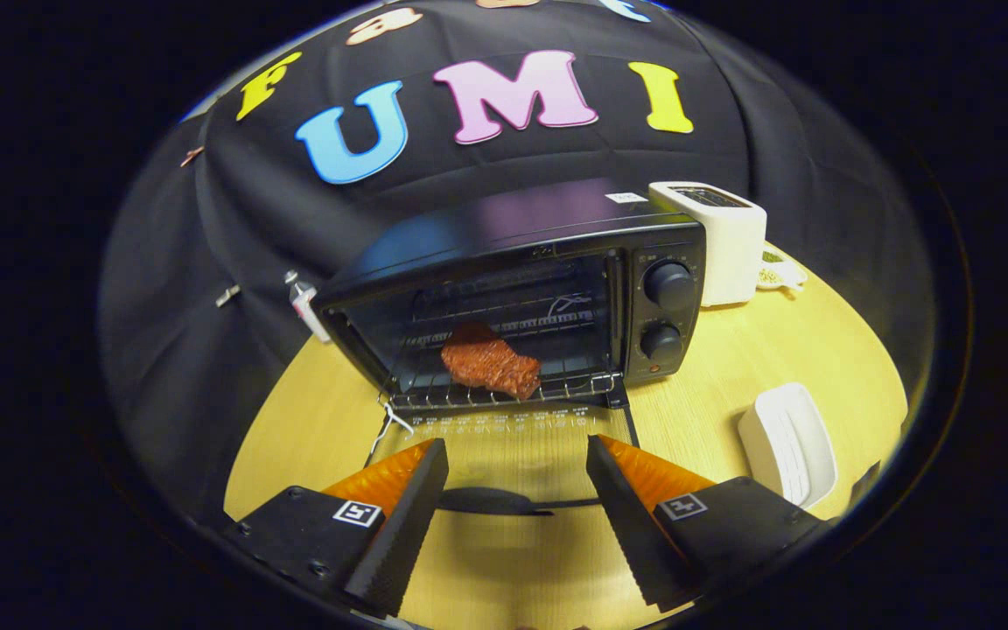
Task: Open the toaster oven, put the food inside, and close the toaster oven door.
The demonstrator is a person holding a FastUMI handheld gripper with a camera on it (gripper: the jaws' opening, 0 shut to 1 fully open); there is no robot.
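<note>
The gripper (517, 455) is hovering low over a pale yellow wooden worktop (731, 367), pointing straight toward a black toaster oven (513, 289). Its two fingers (416, 499) are standing wide apart, gripping nothing, with bare wood and the oven's lowered glass door (513, 437) lying flat on the worktop between and just ahead of them. The door's dark handle (495, 500) is showing between the fingers.

The oven is sitting open beyond the fingers. A reddish-brown slab of food (491, 363), resembling cooked meat, is resting on the wire rack (504, 389) inside, toward the front. Two round black knobs (668, 284) are sitting one above the other on the oven's right-hand panel.

A white pop-up toaster (718, 241) is standing just beside the oven's right side, toward the back. A white ridged rectangular dish (788, 446) is lying on the worktop near the right finger, apart from the oven. Black cloth (206, 262) is hanging behind and around the worktop as the booth's wall.
</note>
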